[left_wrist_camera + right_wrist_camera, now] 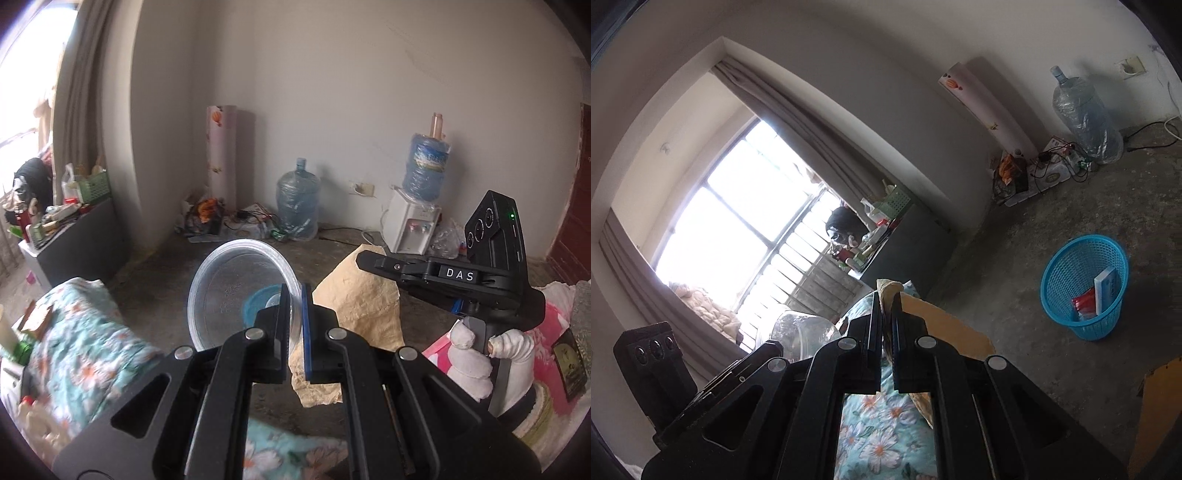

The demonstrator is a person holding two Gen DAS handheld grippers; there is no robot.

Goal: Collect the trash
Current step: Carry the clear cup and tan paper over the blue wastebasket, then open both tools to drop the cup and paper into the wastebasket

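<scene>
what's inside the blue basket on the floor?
In the blue basket, a white-and-blue flat box leans against the wall, beside red packaging. The basket bottom beneath them is covered; nothing more can be made out.

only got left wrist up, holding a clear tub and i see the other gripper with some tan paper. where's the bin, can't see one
Observer: The right wrist view shows a blue mesh basket on the concrete floor, right of the right gripper.
Operator: anything in it
Observer: Yes, a white box and a red wrapper lie inside.
Operator: is the paper really gripped
Observer: The right gripper is shut on the tan paper; a crumpled edge sticks up past its tips.
Operator: and my tub
Observer: From the right wrist, the clear tub shows above the left gripper's body, against the window.
</scene>
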